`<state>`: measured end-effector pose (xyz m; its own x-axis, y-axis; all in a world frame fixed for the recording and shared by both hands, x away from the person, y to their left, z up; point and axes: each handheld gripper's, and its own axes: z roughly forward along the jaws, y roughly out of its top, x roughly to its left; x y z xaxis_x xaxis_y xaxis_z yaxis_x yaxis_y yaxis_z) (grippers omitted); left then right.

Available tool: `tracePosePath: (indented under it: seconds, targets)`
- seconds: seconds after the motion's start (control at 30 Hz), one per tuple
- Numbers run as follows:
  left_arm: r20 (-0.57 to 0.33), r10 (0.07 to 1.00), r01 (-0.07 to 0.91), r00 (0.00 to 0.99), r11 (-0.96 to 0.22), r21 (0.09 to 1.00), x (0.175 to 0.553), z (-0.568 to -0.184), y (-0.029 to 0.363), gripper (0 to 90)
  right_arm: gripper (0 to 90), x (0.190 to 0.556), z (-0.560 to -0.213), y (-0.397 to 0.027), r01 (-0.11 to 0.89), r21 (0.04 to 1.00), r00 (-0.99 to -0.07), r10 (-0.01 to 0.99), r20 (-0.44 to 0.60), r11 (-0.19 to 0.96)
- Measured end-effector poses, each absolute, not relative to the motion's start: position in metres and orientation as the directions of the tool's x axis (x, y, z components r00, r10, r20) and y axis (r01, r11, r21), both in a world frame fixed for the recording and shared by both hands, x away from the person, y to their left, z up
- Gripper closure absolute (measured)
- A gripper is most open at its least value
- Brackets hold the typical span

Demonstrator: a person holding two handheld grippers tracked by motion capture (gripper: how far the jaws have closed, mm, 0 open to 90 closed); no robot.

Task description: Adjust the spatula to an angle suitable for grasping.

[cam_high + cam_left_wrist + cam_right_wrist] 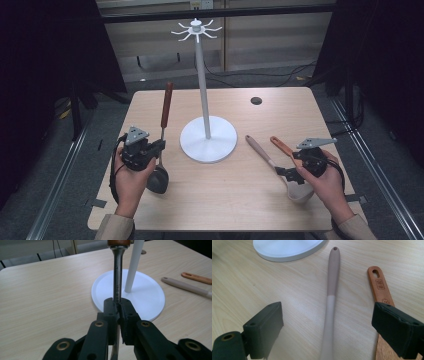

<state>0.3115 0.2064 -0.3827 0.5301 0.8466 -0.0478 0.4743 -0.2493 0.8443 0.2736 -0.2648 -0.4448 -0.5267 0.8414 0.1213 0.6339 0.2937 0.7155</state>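
Left gripper (156, 146), jaws clamped on the ladle (161, 150) shaft at lower left of the high view, could let it swivel and strike the rack (202, 90); right gripper (285, 173) gapes empty.

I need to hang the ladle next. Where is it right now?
In the high view the ladle is left of the white stand's base, its metal shaft clamped in the left gripper.
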Motion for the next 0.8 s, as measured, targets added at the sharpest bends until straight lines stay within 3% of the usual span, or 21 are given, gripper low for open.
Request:
tracePosePath:
  seconds: [0.47,0.8]
  targets:
    - [-0.017,0.837,0.354,0.547,-0.213,0.911,0.302,-0.368,0.202,84.8,9.9,0.272,-0.444,-0.264,0.633,0.716,-0.530,0.839,0.125,0.293]
    - [-0.042,0.848,0.283,0.528,-0.128,0.951,0.299,-0.369,0.206,84.7,9.9,0.272,-0.445,-0.264,0.633,0.716,-0.531,0.838,0.124,0.295]
